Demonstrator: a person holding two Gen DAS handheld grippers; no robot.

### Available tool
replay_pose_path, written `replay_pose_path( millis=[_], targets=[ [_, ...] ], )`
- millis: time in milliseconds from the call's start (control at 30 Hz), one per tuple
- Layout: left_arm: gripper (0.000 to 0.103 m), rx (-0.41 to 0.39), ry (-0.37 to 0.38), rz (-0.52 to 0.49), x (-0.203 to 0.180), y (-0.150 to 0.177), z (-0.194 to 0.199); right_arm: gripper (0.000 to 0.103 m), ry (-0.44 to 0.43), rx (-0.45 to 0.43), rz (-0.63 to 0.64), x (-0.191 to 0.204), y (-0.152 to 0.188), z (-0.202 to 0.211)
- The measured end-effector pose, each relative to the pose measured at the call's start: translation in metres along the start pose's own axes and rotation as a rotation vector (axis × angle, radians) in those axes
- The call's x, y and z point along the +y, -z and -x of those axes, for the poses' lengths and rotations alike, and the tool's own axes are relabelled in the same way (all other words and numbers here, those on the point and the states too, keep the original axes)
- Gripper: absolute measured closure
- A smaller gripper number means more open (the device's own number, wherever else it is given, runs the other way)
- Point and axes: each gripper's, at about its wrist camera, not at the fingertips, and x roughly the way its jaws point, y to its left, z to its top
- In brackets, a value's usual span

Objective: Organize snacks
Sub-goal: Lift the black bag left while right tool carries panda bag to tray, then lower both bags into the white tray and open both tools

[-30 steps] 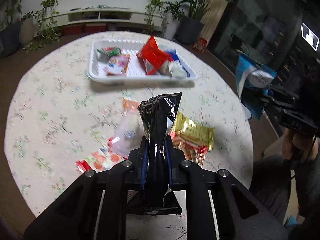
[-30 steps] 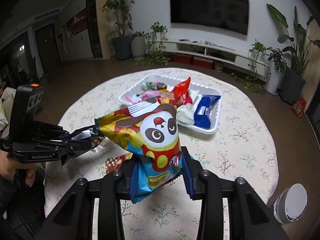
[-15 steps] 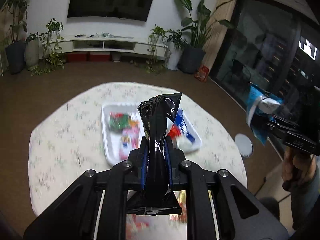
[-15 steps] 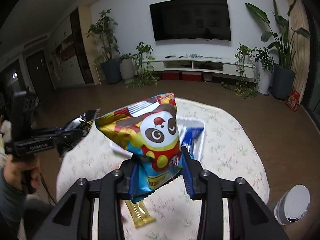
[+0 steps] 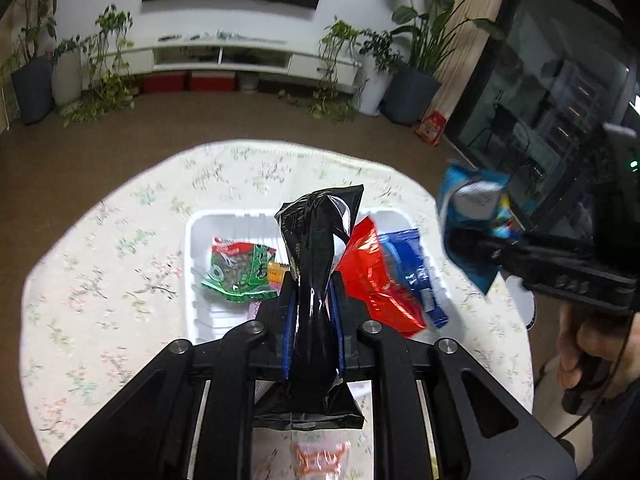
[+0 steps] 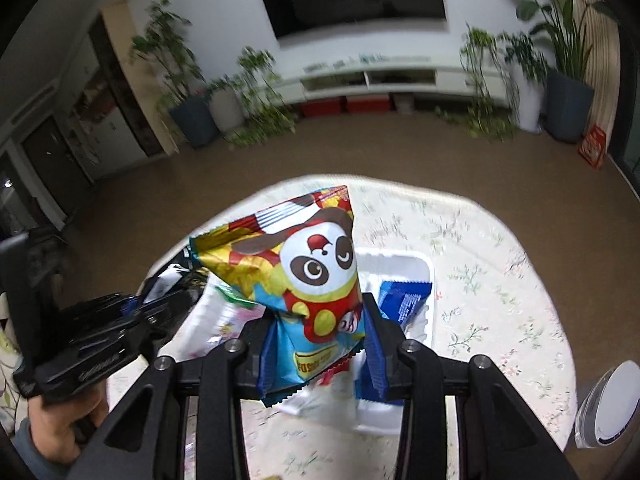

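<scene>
1. Both of my grippers hover above the white tray [image 5: 192, 240] on the round floral table [image 5: 100, 260], each with one packet; I judge this the carry-to-tray step of sorting snacks
2. Left gripper [image 5: 312, 308]: jaws clenched tight on a black foil packet [image 5: 316, 248], pinched at its narrow waist so it stands upright, top seal pointing far, bottom seal trailing near me
3. Right gripper [image 6: 320, 332]: jaws part-open but pressing both sides of a puffy panda snack bag [image 6: 304, 264]; the wider gap suits the bag's bulk, held near its lower seal
4. Already in the tray: green packet [image 5: 236, 268] left, red packet [image 5: 372, 276] and blue packet [image 5: 412, 272] right; the far-left part of the tray floor looks free
5. One orange-printed wrapper [image 5: 320, 452] lies on the table near me, outside the tray, blurred
6. Judgement: holding packets upright by the waist keeps them clear of tray contents until release
</scene>
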Motion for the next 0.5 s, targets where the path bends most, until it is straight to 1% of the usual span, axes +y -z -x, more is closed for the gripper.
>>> replay_pose_path(
  millis=[67, 200, 300, 500],
  targets=[
    [0.090, 0.020, -0.006, 0.018, 0.004, 0.005, -0.021, 0.063, 0.027, 0.046, -0.005, -0.007, 0.004, -0.024],
    [0.089, 0.051, -0.020, 0.042, 0.017, 0.015, -0.049, 0.063, 0.071, 0.106, -0.012, -0.020, 0.012, -0.057],
    [0.089, 0.080, -0.025, 0.045, 0.023, 0.026, -0.064, 0.063, 0.080, 0.124, -0.019, -0.027, 0.012, -0.070],
    [0.089, 0.093, -0.037, 0.056, 0.031, 0.037, -0.072, 0.063, 0.092, 0.148, -0.011, -0.030, 0.016, -0.085]
  ],
)
